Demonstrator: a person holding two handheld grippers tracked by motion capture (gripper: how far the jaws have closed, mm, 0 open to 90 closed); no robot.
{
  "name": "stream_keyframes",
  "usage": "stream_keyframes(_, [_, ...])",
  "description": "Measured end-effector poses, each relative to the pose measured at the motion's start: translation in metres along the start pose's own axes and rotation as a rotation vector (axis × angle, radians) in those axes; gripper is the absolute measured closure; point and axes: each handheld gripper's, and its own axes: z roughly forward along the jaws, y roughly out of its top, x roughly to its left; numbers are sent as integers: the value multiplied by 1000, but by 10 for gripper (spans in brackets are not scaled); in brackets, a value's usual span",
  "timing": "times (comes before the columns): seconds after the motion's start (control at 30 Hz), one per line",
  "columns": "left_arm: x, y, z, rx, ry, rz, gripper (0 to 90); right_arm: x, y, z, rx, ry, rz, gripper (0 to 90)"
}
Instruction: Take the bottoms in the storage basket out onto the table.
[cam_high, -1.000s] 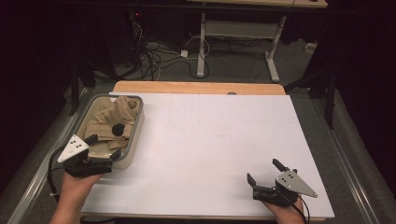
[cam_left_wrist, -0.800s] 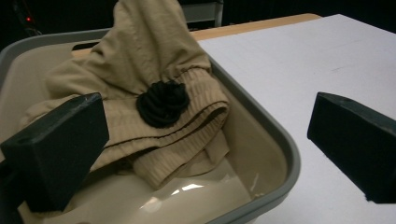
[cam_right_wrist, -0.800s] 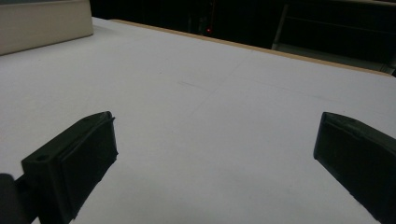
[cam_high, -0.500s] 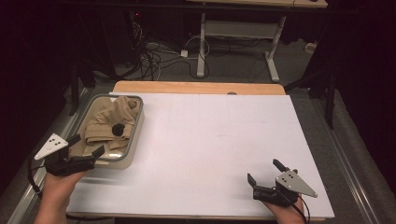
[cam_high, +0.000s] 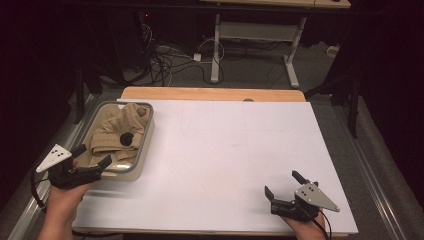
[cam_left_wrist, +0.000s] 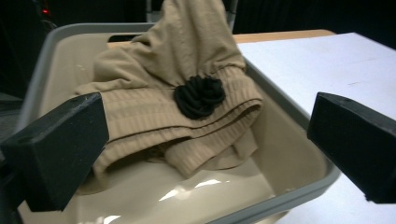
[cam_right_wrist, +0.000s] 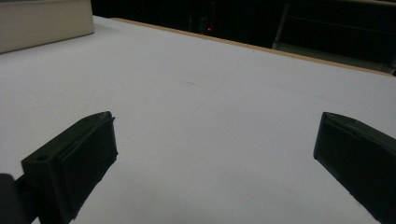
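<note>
Tan garment (cam_left_wrist: 177, 107) w/ black rosette (cam_left_wrist: 200, 95) is lying in the bin (cam_high: 145, 145) at tabletop's left edge; left gripper (cam_high: 91, 156) is backing off toward near-left corner, jaws apart, nothing grabbed yet. Right gripper (cam_high: 283, 186) is idling, released.

Left claw (cam_left_wrist: 205, 154) wide apart, facing tan cloth (cam_left_wrist: 187, 98) w/ black knot (cam_left_wrist: 200, 95) in grey tub (cam_left_wrist: 299, 186).

Cloth (cam_high: 119, 131) in bin (cam_high: 144, 145), table's (cam_high: 225, 150) left
</note>
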Motion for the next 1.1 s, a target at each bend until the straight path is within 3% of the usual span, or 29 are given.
stream_keyframes(0.3, [4,-5,4,-3,16,-15,0,0,-1,0,2,1,-2,4])
stream_keyframes(0.53, [-6,-4,8,-49,-26,-32,0,1,1,0,-6,7,-3,4])
stream_keyframes(0.6, [-12,2,12,-29,-18,-18,0,2,0,0,-4,6,0,4])
stream_keyframes(0.77, [-23,24,29,-34,-59,-16,0,3,0,1,-1,13,-2,4])
stream_keyframes(0.93, [-26,42,45,-16,-52,13,0,5,2,0,-10,17,-2,4])
stream_keyframes(1.1, [-21,54,64,37,-42,14,0,8,2,1,-5,19,-7,4])
